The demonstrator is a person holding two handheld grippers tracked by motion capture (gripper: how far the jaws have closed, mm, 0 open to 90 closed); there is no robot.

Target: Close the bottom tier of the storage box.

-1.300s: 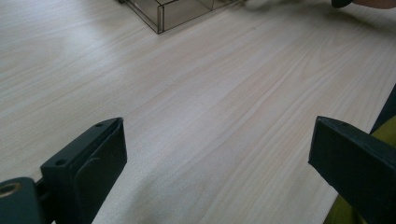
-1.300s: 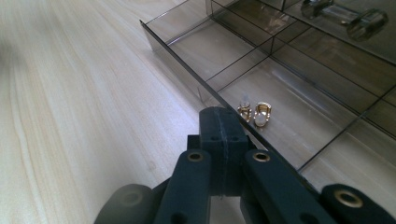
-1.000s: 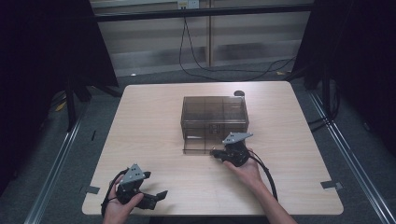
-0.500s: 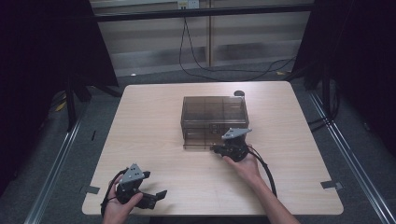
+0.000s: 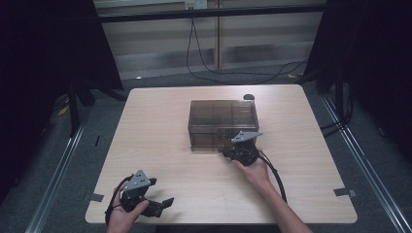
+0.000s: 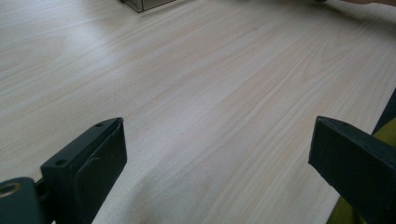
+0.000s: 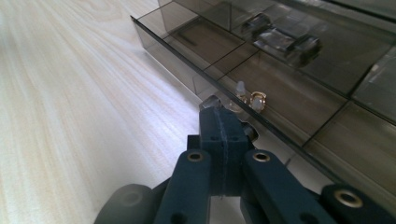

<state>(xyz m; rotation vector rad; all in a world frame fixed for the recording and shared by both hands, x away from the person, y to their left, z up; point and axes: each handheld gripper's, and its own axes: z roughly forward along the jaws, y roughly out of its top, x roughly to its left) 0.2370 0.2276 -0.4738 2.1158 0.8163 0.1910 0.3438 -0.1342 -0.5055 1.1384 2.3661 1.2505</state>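
A smoky see-through drawer box [image 5: 222,121] stands in the middle of the table [image 5: 160,131]. My right gripper [image 5: 233,150] is at the box's front right, held by a hand. In the right gripper view that gripper [image 7: 218,122] is shut, its tips against the front edge of a low drawer [image 7: 196,56]; a small grey nub sits just past the tips. Behind the drawer wall lie small white and gold parts [image 7: 250,99]. My left gripper [image 5: 163,200] rests near the table's front left corner. It is wide open [image 6: 215,154] over bare wood.
A small black round thing [image 5: 248,96] sits behind the box. Tape strips [image 5: 95,197] [image 5: 342,191] mark the table's front edges. Cables run across the floor beyond the table. The right gripper's cable [image 5: 277,177] trails along the forearm. The box corner [image 6: 144,3] shows far off.
My right gripper has moved forward from the table's middle right up to the front of the drawer box. The left gripper has stayed put.
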